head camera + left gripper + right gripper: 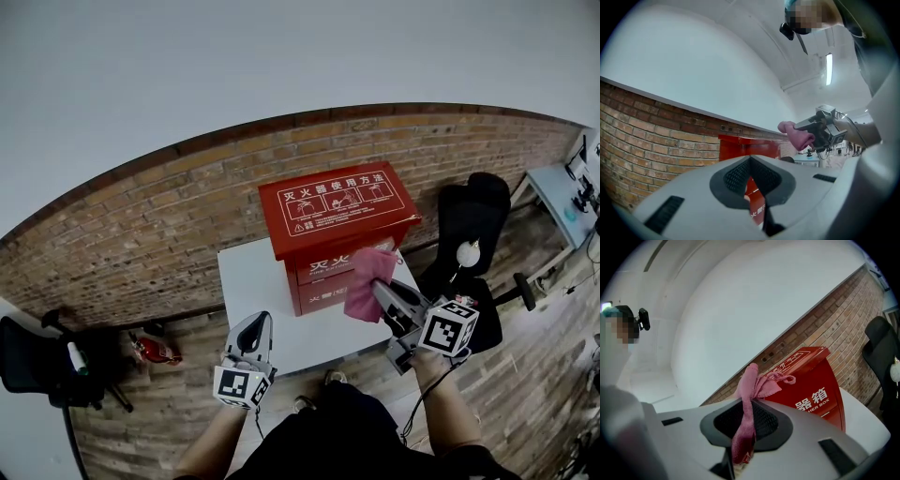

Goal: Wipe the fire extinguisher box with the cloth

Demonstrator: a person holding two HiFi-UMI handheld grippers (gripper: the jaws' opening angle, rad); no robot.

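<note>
While the right gripper [749, 405] points level at the red fire extinguisher box [812, 386], its own view gives the clearest look at the grip: the 2 jaws are clamped on the pink cloth [753, 383], 1 bunched end sticking up past the tips and a strip trailing down between the pads. That view also catches the white lettering on the box's front.

Over to the head view, and only here do you get the layout: the box stands on a white table [251, 272], lid closed, brick wall [169, 216] behind it. The cloth hangs at the box's front right corner, just under the lid; whether it touches the red panel I can't tell. The right forearm reaches up from below, wrist straight.

The left gripper [260, 321] sits in front of the box and to its left, over the table's near edge, well apart from it. Its own view shows the jaws together with nothing between them, the box straight ahead, the cloth off to the box's right. That forearm is stretched forward too, gripper level.

A black chair [473, 220] stands right of the box.
</note>
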